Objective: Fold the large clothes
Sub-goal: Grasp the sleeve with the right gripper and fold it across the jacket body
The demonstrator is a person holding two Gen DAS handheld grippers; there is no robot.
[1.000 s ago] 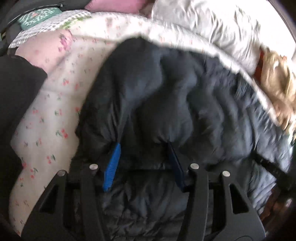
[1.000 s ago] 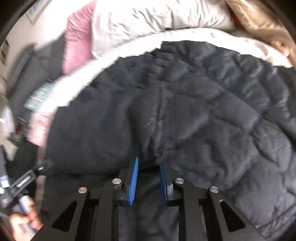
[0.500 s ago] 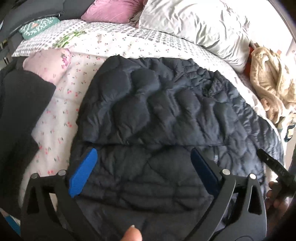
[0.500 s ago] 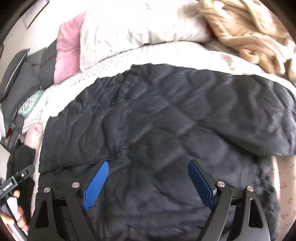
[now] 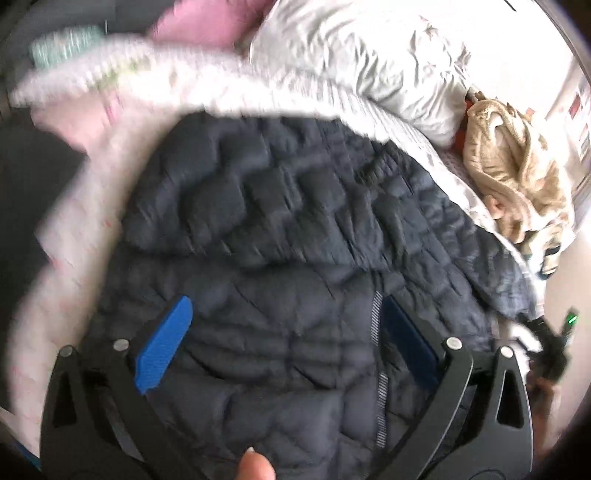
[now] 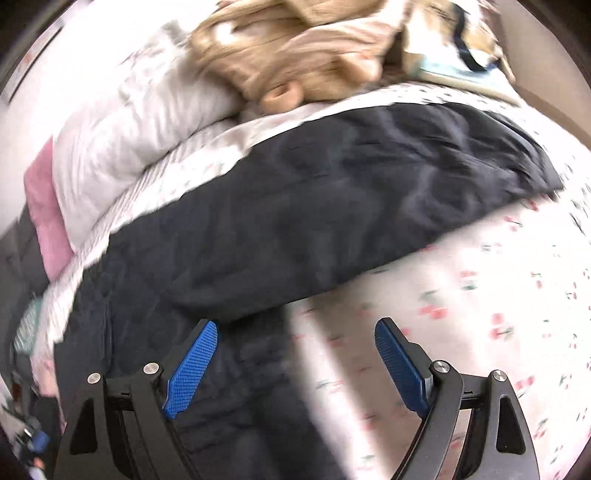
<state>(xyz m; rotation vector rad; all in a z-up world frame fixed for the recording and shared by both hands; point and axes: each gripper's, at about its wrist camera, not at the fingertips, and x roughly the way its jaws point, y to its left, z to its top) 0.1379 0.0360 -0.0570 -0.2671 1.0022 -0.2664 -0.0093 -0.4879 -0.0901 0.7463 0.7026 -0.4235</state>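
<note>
A dark navy quilted puffer jacket lies on a bed, with one part folded over its lower body. My left gripper is open and empty just above the jacket's front, near a grey zipper strip. In the right wrist view the jacket stretches from lower left to upper right. My right gripper is open and empty over the jacket's right edge, with its right finger above the bedsheet.
The bed has a white sheet with small cherry prints. A grey-white pillow and a pink pillow lie at the head. A tan fleece garment is heaped to the right, also in the right wrist view.
Both grippers, shut on the jacket a second ago, have opened and let go. The right gripper has since swung right, toward the jacket's edge and the sheet.
</note>
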